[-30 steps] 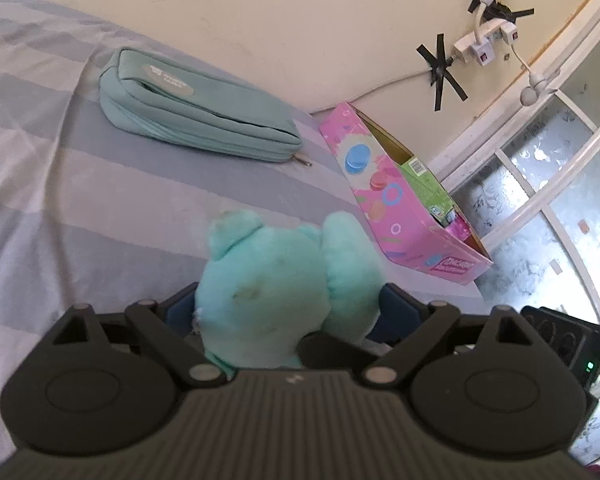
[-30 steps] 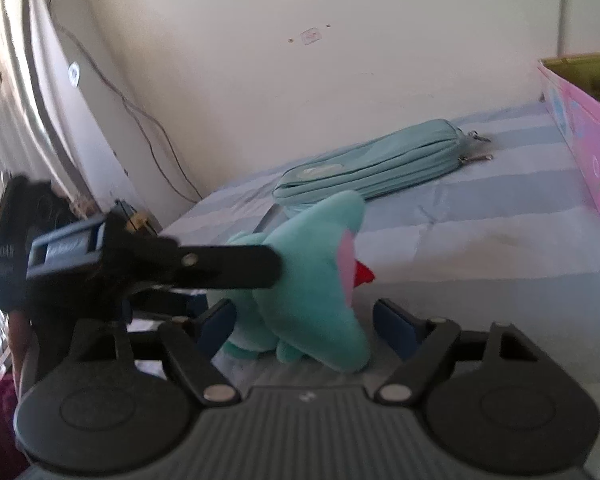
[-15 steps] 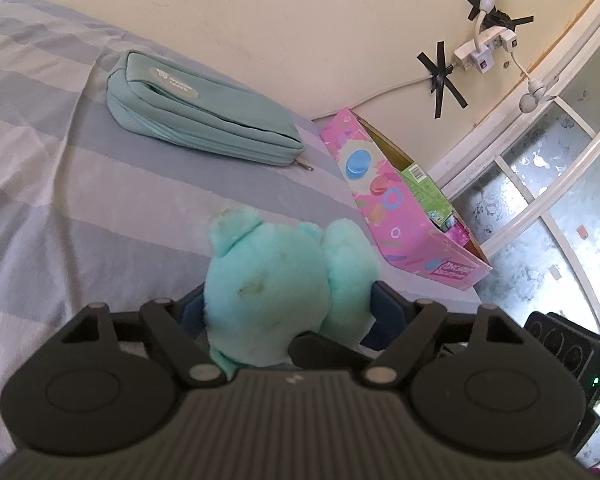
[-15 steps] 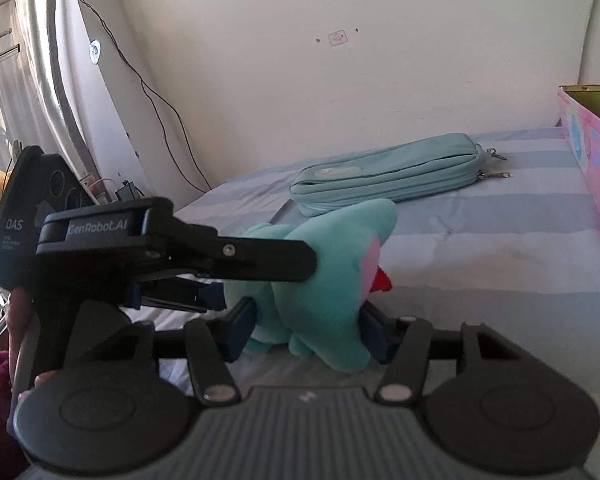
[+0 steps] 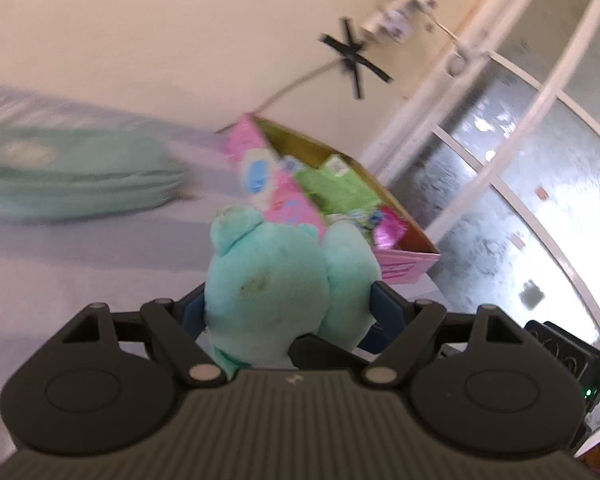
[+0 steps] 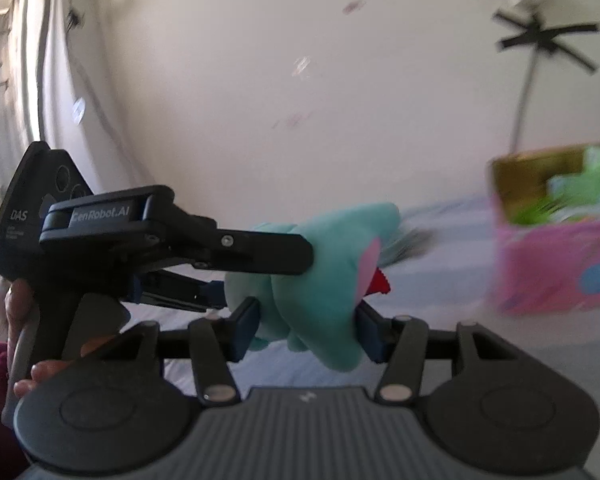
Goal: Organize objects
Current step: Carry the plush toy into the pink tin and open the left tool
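A teal plush toy (image 5: pixel 284 280) with a pink and red face is held in the air by both grippers. My left gripper (image 5: pixel 288 312) is shut on its body, seen from behind. My right gripper (image 6: pixel 308 326) is shut on its lower part (image 6: pixel 324 280), and the left gripper's body (image 6: pixel 172 240) shows at the left of that view. An open pink box (image 5: pixel 300 200) with green and pink packets inside stands just beyond the toy, by the wall; it also shows in the right wrist view (image 6: pixel 560 256).
A teal zip pouch (image 5: pixel 72 180) lies on the striped bedsheet (image 5: pixel 80 272) at the left. A window frame (image 5: pixel 500 160) and a taped power strip (image 5: pixel 392 28) are on the wall behind the box. A black device (image 5: pixel 572 360) sits at the lower right.
Both grippers have lifted the plush off the bed and carried it toward the pink box. The right gripper closed onto the toy. The views are blurred by motion.
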Action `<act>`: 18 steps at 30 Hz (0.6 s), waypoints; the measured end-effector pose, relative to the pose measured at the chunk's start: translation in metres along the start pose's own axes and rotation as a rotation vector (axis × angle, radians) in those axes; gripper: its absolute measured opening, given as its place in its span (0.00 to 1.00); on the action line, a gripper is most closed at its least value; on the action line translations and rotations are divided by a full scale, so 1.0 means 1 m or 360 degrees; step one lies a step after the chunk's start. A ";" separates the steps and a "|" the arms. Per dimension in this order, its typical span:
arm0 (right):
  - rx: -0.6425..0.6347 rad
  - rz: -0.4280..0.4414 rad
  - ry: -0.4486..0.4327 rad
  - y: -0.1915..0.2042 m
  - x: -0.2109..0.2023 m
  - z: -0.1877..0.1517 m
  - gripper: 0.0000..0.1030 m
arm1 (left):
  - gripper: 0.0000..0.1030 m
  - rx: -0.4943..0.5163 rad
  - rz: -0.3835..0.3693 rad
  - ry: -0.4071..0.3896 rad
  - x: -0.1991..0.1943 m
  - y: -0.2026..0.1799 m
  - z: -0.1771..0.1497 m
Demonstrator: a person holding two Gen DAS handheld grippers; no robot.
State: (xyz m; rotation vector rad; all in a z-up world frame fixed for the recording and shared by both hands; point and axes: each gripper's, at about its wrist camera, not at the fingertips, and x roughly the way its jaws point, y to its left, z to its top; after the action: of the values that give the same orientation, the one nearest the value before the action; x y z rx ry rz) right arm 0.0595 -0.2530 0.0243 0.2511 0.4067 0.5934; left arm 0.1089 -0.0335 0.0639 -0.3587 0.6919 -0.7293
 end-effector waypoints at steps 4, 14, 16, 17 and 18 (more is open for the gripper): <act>0.0051 -0.0115 -0.0114 -0.035 -0.018 0.022 0.50 | 0.82 0.0171 -0.0043 0.0024 0.038 -0.037 0.022; -0.0014 -0.0555 -0.0210 -0.123 0.011 0.075 0.60 | 0.88 0.0355 0.0084 0.0056 0.154 -0.086 0.083; -0.0110 -0.0804 -0.0222 -0.132 0.024 0.080 0.67 | 0.88 0.0401 0.0255 0.0048 0.173 -0.089 0.086; -0.0111 -0.0839 -0.0238 -0.134 0.024 0.080 0.68 | 0.88 0.0398 0.0309 0.0053 0.179 -0.087 0.086; -0.0072 -0.0796 -0.0256 -0.137 0.019 0.079 0.70 | 0.88 0.0368 0.0312 0.0047 0.180 -0.084 0.086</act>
State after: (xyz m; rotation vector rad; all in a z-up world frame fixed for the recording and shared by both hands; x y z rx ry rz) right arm 0.1755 -0.3613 0.0424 0.1439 0.2843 0.0900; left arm 0.2244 -0.2147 0.0893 -0.0671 0.6528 -0.6208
